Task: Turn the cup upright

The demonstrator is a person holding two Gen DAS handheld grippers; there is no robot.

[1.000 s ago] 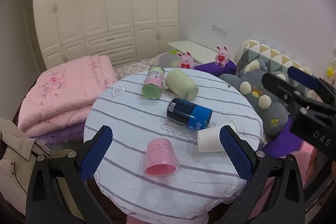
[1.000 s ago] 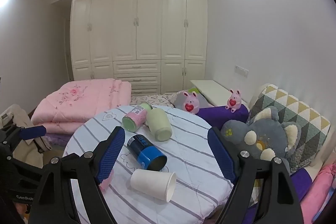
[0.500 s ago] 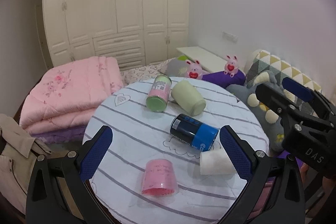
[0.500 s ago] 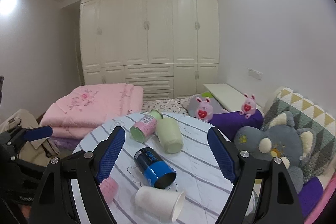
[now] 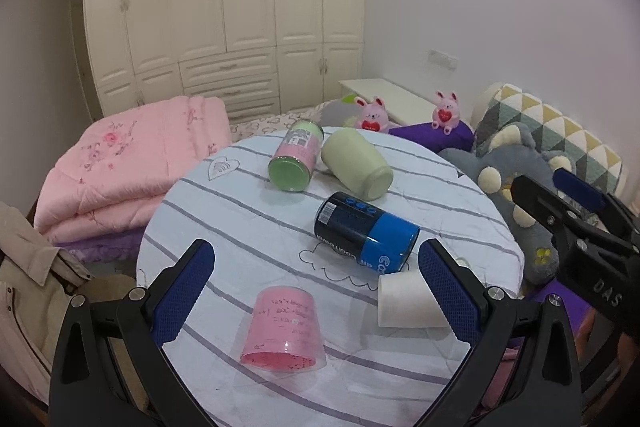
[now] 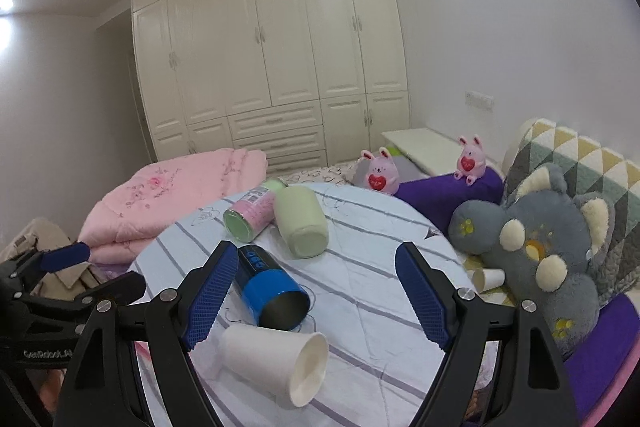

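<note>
A round table (image 5: 248, 227) with a striped white cloth holds several cups on their sides. A white paper cup (image 6: 276, 359) lies nearest my right gripper (image 6: 316, 291), mouth toward the right; it also shows in the left wrist view (image 5: 404, 303). A pink plastic cup (image 5: 284, 331) stands mouth-down below my left gripper (image 5: 316, 291). A blue and black cup (image 5: 366, 231), a pale green cup (image 5: 356, 163) and a green-and-pink cup (image 5: 296, 155) lie farther back. Both grippers are open, empty and above the table's near edge.
A folded pink quilt (image 5: 132, 163) lies left of the table. Grey plush toys (image 6: 536, 247), a purple cushion (image 6: 448, 191) and a small paper cup (image 6: 488, 279) sit to the right. White wardrobes (image 6: 272, 59) fill the far wall. A beige garment (image 5: 28, 291) lies at left.
Both grippers have risen and pulled back a little, so the table and cups sit lower in both views. No cup has moved. Both grippers stay open.
</note>
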